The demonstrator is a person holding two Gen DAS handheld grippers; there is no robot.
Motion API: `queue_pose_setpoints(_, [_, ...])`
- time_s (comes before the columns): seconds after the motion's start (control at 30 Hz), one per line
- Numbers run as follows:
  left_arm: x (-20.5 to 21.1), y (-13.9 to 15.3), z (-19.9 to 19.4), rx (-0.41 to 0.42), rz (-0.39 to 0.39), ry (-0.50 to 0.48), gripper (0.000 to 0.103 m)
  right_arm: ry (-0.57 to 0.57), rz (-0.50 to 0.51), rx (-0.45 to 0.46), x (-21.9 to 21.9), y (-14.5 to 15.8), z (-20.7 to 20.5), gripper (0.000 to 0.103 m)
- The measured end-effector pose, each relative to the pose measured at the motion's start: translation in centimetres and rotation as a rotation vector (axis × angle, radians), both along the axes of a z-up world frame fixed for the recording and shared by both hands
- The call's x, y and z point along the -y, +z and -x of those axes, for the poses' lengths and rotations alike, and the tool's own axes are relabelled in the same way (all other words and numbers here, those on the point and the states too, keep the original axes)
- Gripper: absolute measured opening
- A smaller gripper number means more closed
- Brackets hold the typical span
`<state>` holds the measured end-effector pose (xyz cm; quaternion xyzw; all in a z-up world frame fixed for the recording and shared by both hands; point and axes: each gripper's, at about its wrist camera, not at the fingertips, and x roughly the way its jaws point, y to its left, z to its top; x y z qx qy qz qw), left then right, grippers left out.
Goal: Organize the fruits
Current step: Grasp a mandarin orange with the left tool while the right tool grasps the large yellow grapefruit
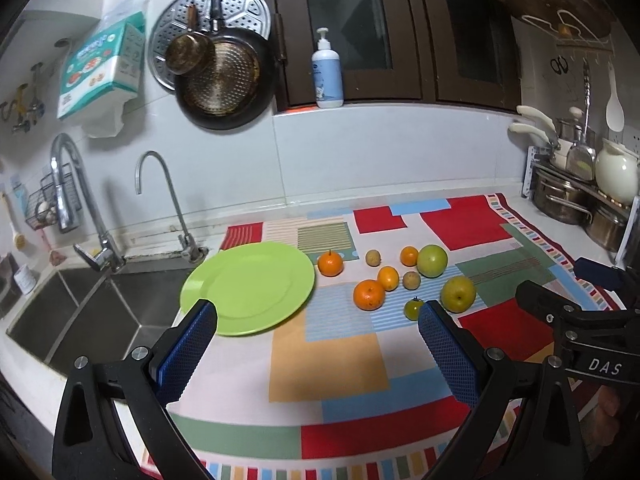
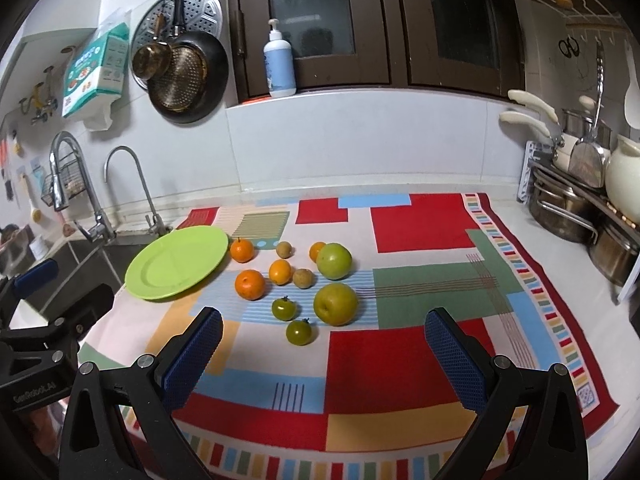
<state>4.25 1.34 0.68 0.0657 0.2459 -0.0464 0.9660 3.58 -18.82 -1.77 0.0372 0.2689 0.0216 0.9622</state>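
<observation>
A lime-green plate (image 1: 248,288) (image 2: 176,264) lies empty at the left edge of the patchwork cloth (image 1: 328,360). To its right sit several oranges, among them the one nearest the plate (image 1: 330,263) (image 2: 242,250) and the largest (image 1: 369,294) (image 2: 250,284). Beside them are a green apple (image 1: 432,261) (image 2: 334,261), a yellow-green apple (image 1: 458,299) (image 2: 335,304), two small brown fruits (image 2: 284,249) (image 2: 303,278) and two small green tomatoes (image 2: 284,309) (image 2: 299,332). My left gripper (image 1: 318,316) is open, hovering nearer than the plate and fruit. My right gripper (image 2: 325,322) is open too, just short of the tomatoes.
A steel sink (image 1: 80,312) with two faucets (image 1: 168,200) lies left of the plate. Pots and a white jug on a rack (image 2: 580,208) stand at the right. A soap bottle (image 1: 329,72) is on the sill, and pans (image 1: 224,76) hang on the wall.
</observation>
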Motion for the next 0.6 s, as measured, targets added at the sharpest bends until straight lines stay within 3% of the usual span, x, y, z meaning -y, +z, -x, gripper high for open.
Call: queue_pose_setpoints(0.6, [0.5, -3.9, -9.6, -0.159, 0.013, -0.162, 0.083, -0.085, -0.034, -0.157, -0.7, -3.5, -7.3, 0.088])
